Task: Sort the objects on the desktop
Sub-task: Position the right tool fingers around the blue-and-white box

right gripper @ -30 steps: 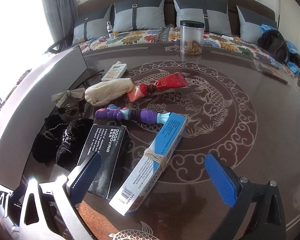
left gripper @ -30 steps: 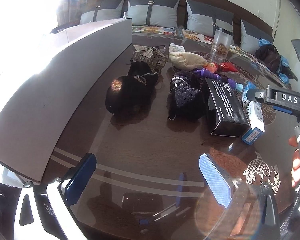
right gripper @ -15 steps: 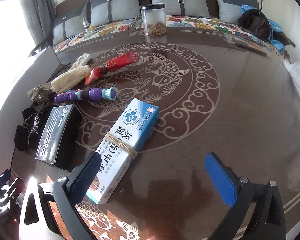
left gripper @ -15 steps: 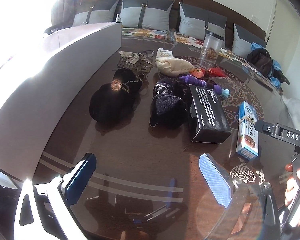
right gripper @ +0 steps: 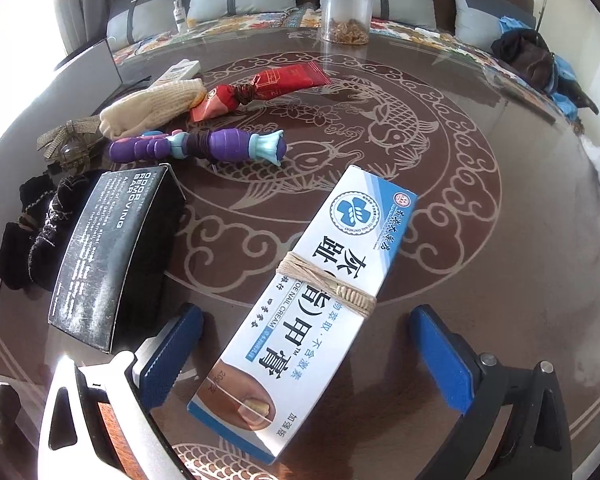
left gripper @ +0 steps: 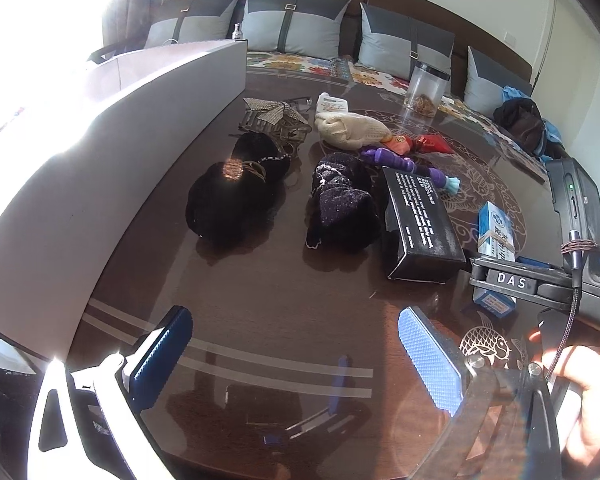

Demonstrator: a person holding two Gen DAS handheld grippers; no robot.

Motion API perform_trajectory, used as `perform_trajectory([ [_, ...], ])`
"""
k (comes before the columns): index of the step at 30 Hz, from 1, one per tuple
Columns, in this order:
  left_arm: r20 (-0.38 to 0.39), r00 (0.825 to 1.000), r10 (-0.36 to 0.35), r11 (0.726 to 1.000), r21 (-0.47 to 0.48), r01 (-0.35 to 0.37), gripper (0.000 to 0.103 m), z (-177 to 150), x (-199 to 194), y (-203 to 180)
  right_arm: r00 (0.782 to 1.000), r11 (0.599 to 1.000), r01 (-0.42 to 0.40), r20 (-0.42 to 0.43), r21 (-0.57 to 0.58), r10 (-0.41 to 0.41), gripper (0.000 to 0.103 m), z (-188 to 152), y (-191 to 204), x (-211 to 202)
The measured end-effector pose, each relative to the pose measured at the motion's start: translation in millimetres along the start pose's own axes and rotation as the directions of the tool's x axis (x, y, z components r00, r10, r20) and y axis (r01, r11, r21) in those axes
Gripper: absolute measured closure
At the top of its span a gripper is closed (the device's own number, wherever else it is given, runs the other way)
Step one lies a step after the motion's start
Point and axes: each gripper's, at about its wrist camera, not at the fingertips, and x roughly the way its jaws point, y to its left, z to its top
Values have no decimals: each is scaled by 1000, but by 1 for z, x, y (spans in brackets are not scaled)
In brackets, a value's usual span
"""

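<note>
From the left wrist, our left gripper (left gripper: 300,356) hangs spread and empty over bare glossy brown tabletop (left gripper: 260,300), short of the black knitted items (left gripper: 236,200).

From the right wrist, our right gripper (right gripper: 304,356) stands wide open astride the near end of the blue-and-white cardboard ointment box (right gripper: 308,308), pads not touching. We judge the pick is at hand: next, lower and close squarely across its width.

Table (right gripper: 500,240): dark brown, pale fish-and-cloud motif; cream box (right gripper: 312,304): white and blue, tan string band; soap box (right gripper: 100,248): black, white lettering; toy (right gripper: 204,148): purple, light blue; tube (right gripper: 288,80): red; glove (right gripper: 152,108): cream; gripper pads (right gripper: 440,354): blue.
</note>
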Motion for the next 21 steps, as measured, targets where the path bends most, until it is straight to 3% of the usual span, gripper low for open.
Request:
perform_trajectory([
  [11, -34, 999, 15, 992, 129, -11, 0, -12, 12, -43, 999, 997, -35, -26, -71, 33, 0, 6, -1, 3],
  [21, -63, 998, 25, 986, 168, -14, 0, -19, 23, -53, 994, 992, -59, 85, -108, 68, 0, -8, -3, -3],
])
